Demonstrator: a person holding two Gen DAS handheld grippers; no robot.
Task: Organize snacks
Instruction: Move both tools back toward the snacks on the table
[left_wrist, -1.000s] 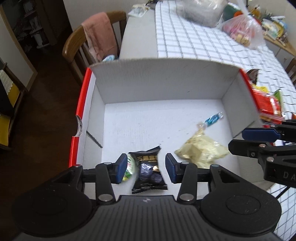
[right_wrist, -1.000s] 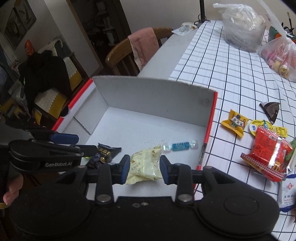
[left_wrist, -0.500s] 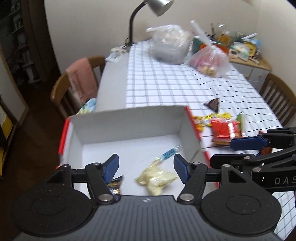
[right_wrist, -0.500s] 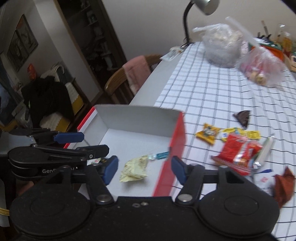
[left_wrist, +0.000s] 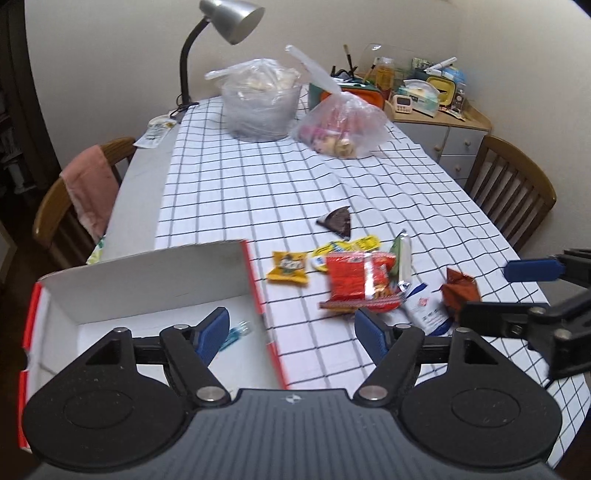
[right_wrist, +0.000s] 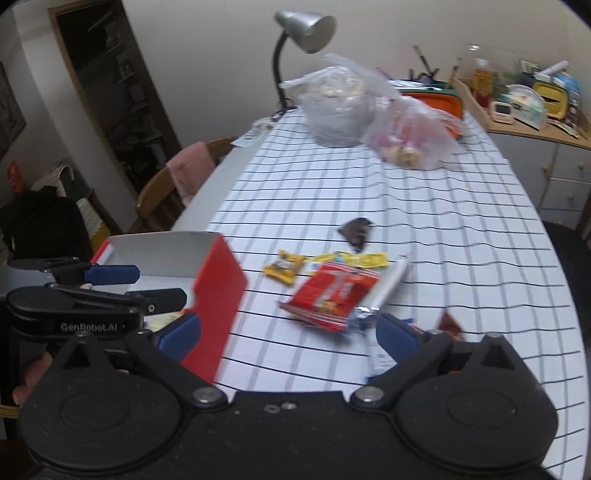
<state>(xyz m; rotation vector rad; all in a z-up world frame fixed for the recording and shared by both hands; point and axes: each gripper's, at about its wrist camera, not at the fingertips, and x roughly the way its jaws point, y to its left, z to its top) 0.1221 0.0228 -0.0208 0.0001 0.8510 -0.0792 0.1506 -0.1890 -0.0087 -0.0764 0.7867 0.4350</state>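
The white cardboard box (left_wrist: 147, 258) with red outer walls (right_wrist: 218, 295) stands at the table's near left. A blue candy (left_wrist: 236, 330) lies inside it, and a pale yellow packet (right_wrist: 166, 321) shows behind the red wall. Right of the box lie loose snacks: a red packet (left_wrist: 360, 282) (right_wrist: 332, 295), a yellow packet (left_wrist: 290, 266) (right_wrist: 282, 267), a dark triangular one (left_wrist: 338, 221) and a brown-red one (left_wrist: 460, 291). My left gripper (left_wrist: 291, 330) (right_wrist: 147, 286) hangs over the box's right wall, its jaws opening, nothing between them. My right gripper (right_wrist: 288, 334) (left_wrist: 517, 291) hovers before the red packet, jaws opening wide and empty.
Two clear plastic bags (left_wrist: 258, 99) (left_wrist: 343, 125) and a grey desk lamp (left_wrist: 229, 22) stand at the table's far end. One wooden chair (left_wrist: 85, 192) with a pink cloth is at the left, another chair (left_wrist: 513, 192) at the right. A cluttered sideboard (left_wrist: 432, 110) fills the far corner.
Both grippers let go of their packets inside the box, the black one and the pale yellow one. They opened, rose and swung right towards the loose snacks on the checked cloth.
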